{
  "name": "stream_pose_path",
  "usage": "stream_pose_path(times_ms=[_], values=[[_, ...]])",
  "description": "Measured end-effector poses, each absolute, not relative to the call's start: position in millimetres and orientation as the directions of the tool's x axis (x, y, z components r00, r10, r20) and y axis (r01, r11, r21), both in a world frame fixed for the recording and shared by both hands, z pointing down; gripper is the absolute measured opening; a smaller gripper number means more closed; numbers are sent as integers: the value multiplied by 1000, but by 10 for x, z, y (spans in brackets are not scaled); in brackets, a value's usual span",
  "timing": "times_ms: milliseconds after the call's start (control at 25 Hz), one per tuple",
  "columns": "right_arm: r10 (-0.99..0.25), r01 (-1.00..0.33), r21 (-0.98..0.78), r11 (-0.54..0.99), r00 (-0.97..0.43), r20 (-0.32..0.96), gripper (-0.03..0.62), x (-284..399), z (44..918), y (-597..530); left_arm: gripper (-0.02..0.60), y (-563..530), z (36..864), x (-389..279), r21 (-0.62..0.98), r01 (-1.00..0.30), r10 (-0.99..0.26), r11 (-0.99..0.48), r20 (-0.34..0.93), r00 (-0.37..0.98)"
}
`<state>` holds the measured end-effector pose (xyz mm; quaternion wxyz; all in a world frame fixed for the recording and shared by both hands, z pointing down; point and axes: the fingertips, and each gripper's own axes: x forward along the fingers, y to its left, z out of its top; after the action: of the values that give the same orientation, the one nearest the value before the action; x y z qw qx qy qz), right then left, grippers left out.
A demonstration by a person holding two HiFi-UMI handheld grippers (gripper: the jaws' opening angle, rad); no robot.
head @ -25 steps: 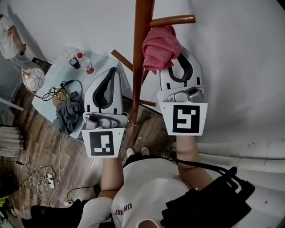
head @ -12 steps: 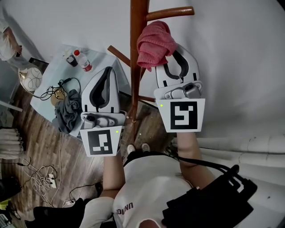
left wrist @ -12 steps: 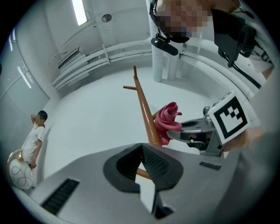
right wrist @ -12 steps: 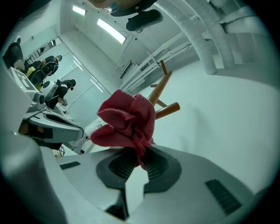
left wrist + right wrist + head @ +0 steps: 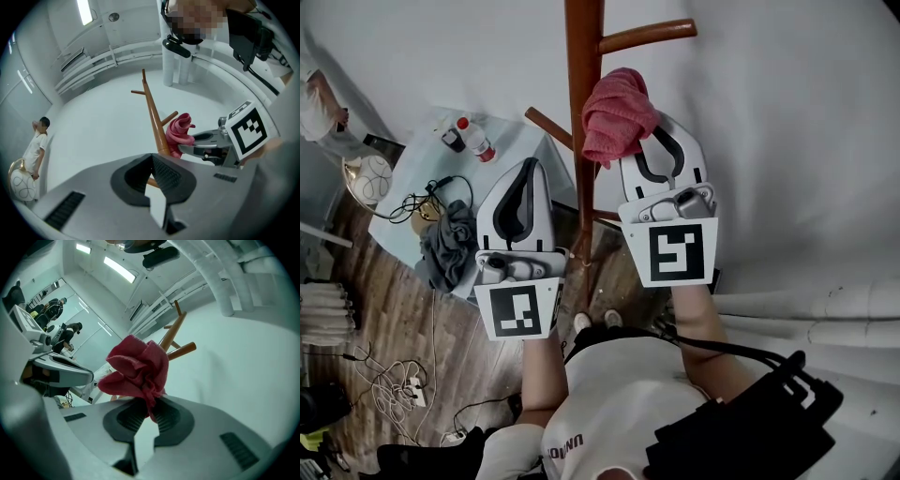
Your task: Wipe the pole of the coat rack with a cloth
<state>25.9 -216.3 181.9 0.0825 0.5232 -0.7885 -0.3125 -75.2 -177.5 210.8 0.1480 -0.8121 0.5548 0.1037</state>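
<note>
Head view has the right gripper clenched on a wad of red cloth. The cloth sits up against the right side of the coat rack pole, just under a peg. Left gripper hangs just beside the pole on the other side, fingers pressed together with nothing in them. Cluttered desk sits down below on the left.
</note>
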Motion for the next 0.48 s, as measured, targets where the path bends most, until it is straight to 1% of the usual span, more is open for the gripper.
stream_pose_path(times_ms=[480], values=[[-890,-756,595,273,-433,-142,48,273,2022,-2157,12,-1812,2250,-773,-98,-935,-883,-341,-308,354]])
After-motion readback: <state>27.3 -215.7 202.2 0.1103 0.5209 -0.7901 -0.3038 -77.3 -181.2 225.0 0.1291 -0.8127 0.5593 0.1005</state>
